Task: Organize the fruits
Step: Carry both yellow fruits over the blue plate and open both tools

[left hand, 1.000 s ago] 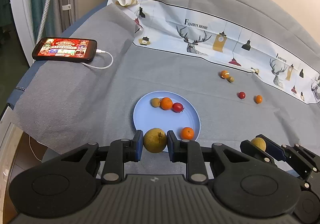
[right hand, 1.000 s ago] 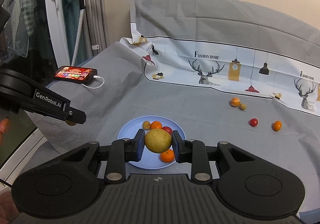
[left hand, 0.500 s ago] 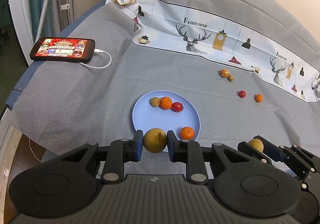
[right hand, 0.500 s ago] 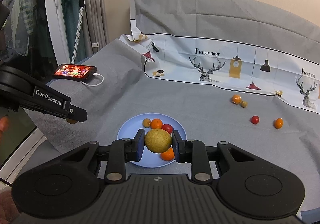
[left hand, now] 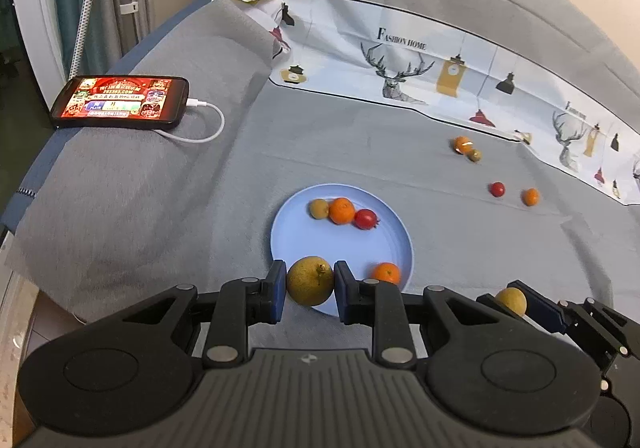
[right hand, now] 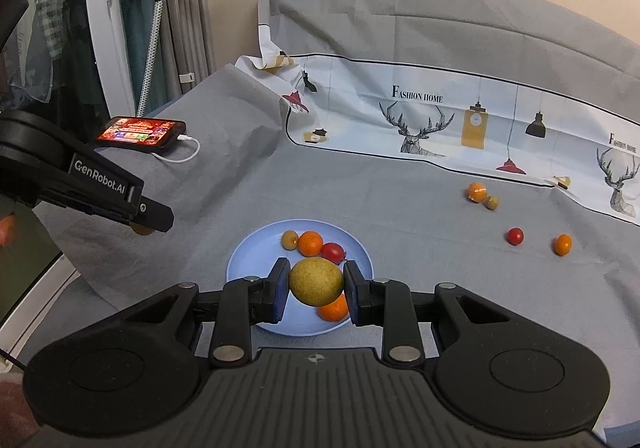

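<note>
Both hand-held grippers carry fruit: my left gripper (left hand: pixel 310 284) is clamped on a round, yellow-brown pear-like fruit (left hand: pixel 310 281) at the round pale-blue plate's (left hand: pixel 304 238) 6 o'clock rim; my right gripper (right hand: pixel 316 284) pinches a similar speckled fruit (right hand: pixel 316 281) above the plate. I would lower each over bare plate before releasing, clear of the small orange citrus (right hand: pixel 334 310). Legible: "GenRobot.AI"; "FASHION HOME" on the printed cloth (right hand: pixel 440 116).

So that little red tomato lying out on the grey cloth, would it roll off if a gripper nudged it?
Probably. The red tomato looks round and smooth, so a nudge would likely roll it. The grey cloth is soft and creased, which might slow it. Its shiny skin may slip between pads.
</note>
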`<state>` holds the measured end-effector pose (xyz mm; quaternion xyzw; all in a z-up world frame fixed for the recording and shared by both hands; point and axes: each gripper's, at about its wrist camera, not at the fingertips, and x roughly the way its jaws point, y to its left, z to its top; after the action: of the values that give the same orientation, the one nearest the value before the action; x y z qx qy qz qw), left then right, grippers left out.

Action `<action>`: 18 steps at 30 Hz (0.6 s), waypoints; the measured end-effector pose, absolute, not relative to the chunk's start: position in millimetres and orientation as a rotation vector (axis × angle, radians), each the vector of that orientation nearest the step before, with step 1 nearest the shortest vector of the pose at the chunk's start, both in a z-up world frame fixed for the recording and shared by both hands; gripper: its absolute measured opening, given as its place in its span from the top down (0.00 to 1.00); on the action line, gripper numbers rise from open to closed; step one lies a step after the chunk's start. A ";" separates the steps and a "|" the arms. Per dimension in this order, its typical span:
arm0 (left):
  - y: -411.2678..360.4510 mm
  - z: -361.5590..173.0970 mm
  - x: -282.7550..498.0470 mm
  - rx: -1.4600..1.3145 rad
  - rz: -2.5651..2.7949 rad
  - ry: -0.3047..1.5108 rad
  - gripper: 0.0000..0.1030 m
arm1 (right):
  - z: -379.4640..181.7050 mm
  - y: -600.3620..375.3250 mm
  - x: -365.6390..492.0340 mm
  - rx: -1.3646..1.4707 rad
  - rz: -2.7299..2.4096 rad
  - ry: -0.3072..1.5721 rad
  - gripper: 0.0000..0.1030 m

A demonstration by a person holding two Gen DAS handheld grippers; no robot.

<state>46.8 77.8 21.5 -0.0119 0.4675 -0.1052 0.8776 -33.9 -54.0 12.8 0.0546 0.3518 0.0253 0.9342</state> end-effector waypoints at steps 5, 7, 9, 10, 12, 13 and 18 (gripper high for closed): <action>69.7 9.5 71.4 -0.022 -0.213 1.004 0.73 | 1.4 -55.2 -12.6 0.123 0.057 0.745 0.71; 64.8 3.2 81.5 -0.008 -0.213 1.013 0.73 | -4.6 -56.1 -2.2 0.126 0.059 0.756 0.71; 60.2 -4.8 92.2 0.010 -0.214 1.024 0.73 | -12.2 -57.1 8.9 0.125 0.060 0.770 0.71; 58.2 -8.8 97.5 0.019 -0.214 1.029 0.73 | -16.2 -57.8 14.7 0.125 0.061 0.777 0.71; 54.0 -18.0 108.5 0.032 -0.214 1.038 0.73 | -24.7 -59.6 26.2 0.124 0.061 0.792 0.71; 52.1 -23.0 114.2 0.039 -0.213 1.041 0.73 | -29.6 -60.6 32.3 0.124 0.062 0.800 0.71; 43.5 -48.4 141.5 0.061 -0.204 1.069 0.73 | -53.4 -61.3 59.5 0.090 0.075 0.839 0.71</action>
<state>141.5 43.5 -48.4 0.0292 0.5082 -0.0968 0.8553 59.5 -61.3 -53.4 0.0437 0.4069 0.0362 0.9117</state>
